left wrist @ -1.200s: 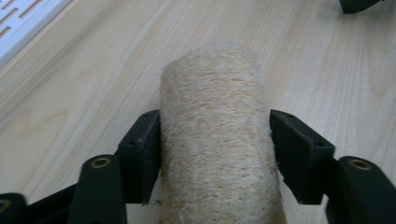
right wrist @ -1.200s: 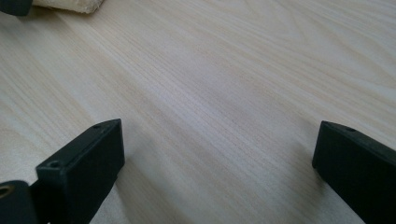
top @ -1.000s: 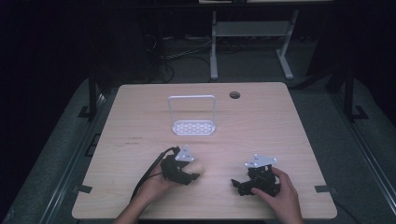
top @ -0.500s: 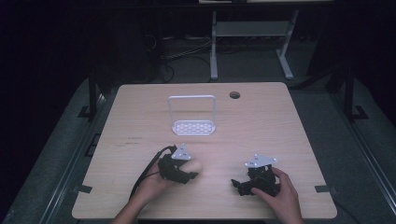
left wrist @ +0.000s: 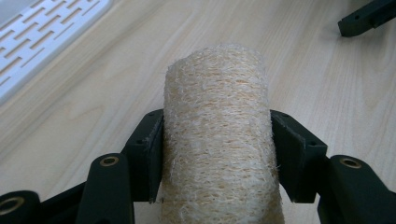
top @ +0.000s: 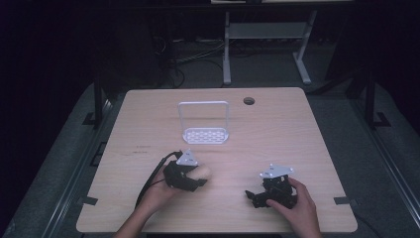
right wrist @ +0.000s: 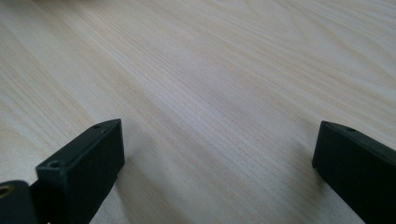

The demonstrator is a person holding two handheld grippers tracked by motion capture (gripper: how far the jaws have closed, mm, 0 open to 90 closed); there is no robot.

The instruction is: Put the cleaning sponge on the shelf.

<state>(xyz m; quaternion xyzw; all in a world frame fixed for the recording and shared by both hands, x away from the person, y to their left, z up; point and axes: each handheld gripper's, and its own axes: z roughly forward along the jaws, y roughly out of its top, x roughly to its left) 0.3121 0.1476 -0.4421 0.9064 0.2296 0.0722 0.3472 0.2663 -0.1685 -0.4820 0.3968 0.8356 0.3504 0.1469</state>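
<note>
A: Gripping a pale, fibrous loofah roll [left wrist: 217,140] with my left gripper [top: 190,177], I have both black jaws pressed flat against its sides. Seen along those jaws in the left gripper view, the roll runs lengthwise between them and pokes out past their tips, its rounded end towards the far side of the table.

B: And where does that sit from above?

A: In the high view, my left hand [top: 161,191] is near the front edge of the wooden table [top: 297,134], left of centre. The loofah shows as a small beige lump just right of the grey three-cornered plate on that gripper. I cannot tell whether it rests on the wood or hangs just above it.

B: What about your other side?

A: My right gripper [top: 258,194] is low at the front right, well apart from the loofah, with my right hand [top: 292,201] wrapped round its body. Its jaws stand wide open, with bare wood grain between them in the right gripper view.

B: Anything farther off?

A: Past both hands, towards the middle of the table, stands a white rack [top: 204,124]: a slotted base with a tall hoop frame rising from it. Its slotted base also shows at the upper left of the left gripper view. Beyond it, near the far edge, is a small round cable hole [top: 248,100].
</note>
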